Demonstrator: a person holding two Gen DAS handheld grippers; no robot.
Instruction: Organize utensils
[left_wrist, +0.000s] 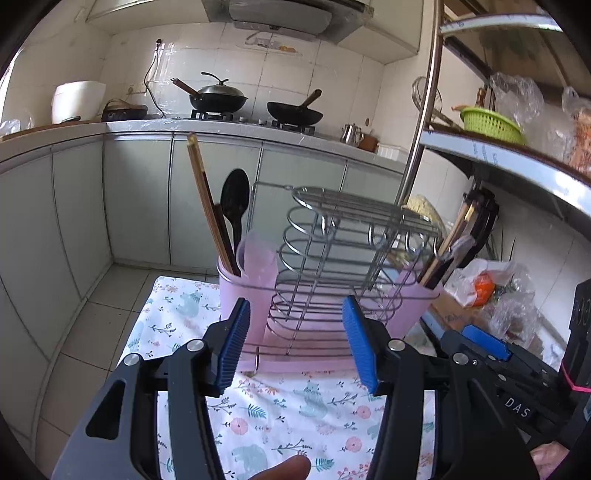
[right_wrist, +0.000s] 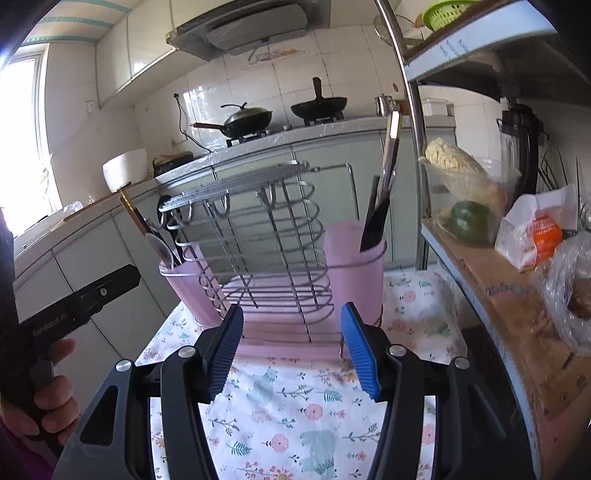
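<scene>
Here, both tongs (left_wrist: 295, 341) (right_wrist: 291, 345) level, spread, before rack (left_wrist: 332, 258).

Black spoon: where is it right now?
In the left wrist view, the black spoon stands upright in the left pink cup, beside the chopsticks.

White wall tiles (left_wrist: 295, 77) are seen behind a grey counter (left_wrist: 147, 127) with pale green cabinet doors (left_wrist: 140, 199) below; the floor (left_wrist: 92, 332) is laid with light tiles; a range hood (left_wrist: 280, 14) is mounted overhead; daylight is admitted through a window (right_wrist: 22, 133); a metal shelf (left_wrist: 517, 162) stands nearby.
</scene>
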